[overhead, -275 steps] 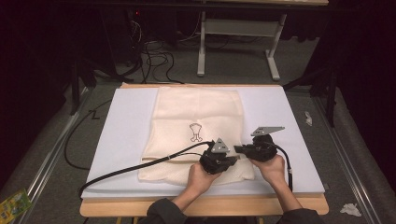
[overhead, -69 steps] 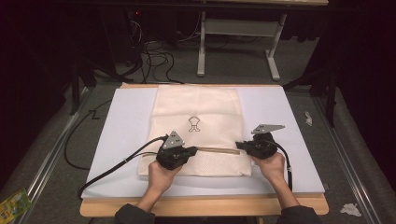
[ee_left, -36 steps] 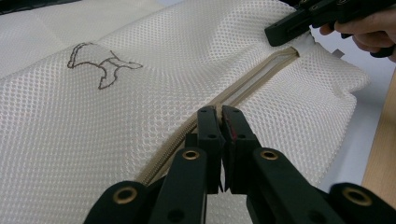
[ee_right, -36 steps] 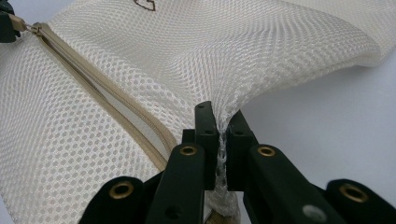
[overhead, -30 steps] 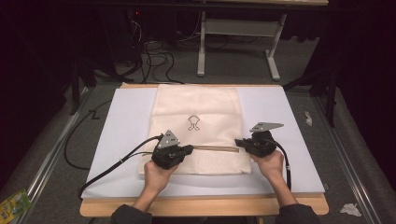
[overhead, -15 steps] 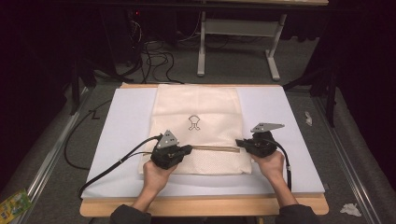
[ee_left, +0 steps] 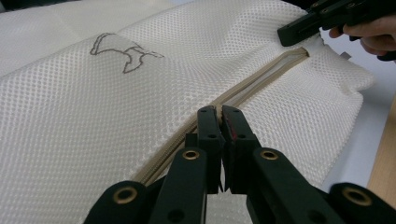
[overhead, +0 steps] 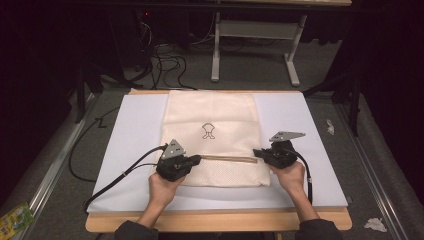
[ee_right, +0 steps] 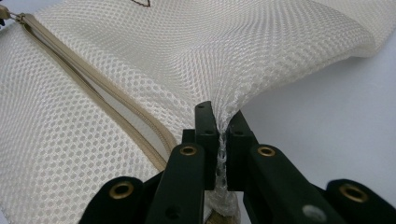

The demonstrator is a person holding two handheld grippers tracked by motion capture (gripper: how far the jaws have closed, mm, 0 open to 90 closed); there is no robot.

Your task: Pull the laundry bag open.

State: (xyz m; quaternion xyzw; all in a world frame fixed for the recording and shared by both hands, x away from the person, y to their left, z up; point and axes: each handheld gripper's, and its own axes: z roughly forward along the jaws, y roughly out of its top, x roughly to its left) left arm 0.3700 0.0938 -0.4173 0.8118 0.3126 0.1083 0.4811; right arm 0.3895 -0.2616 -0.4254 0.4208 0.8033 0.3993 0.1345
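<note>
A cream mesh bag [overhead: 210, 112] with a small dark logo [overhead: 208, 130] lies flat on the white mat [overhead: 310, 120]. A tan zipper [overhead: 227, 158] runs across the bag near its front edge and is partly open. My left gripper [overhead: 199, 159] sits at the zipper's left end. In the left gripper view the left gripper [ee_left: 221, 114] is shut on the zipper pull, and the open zipper [ee_left: 261, 84] runs away toward the other gripper [ee_left: 299, 32]. My right gripper [overhead: 256, 152] is at the zipper's right end. There the right gripper [ee_right: 221, 119] is shut on a bunched fold of mesh beside the zipper [ee_right: 93, 84].
The mat rests on a wooden table whose front edge [overhead: 225, 221] is near the person. Black cables [overhead: 125, 172] trail left from the left gripper. A metal desk frame [overhead: 250, 35] and floor cables stand beyond the table. Crumpled paper [overhead: 374, 224] lies on the floor at right.
My left gripper has moved left along the zipper since 9.2 s ago, leaving an open gap. Over the last second both grippers have barely moved.
</note>
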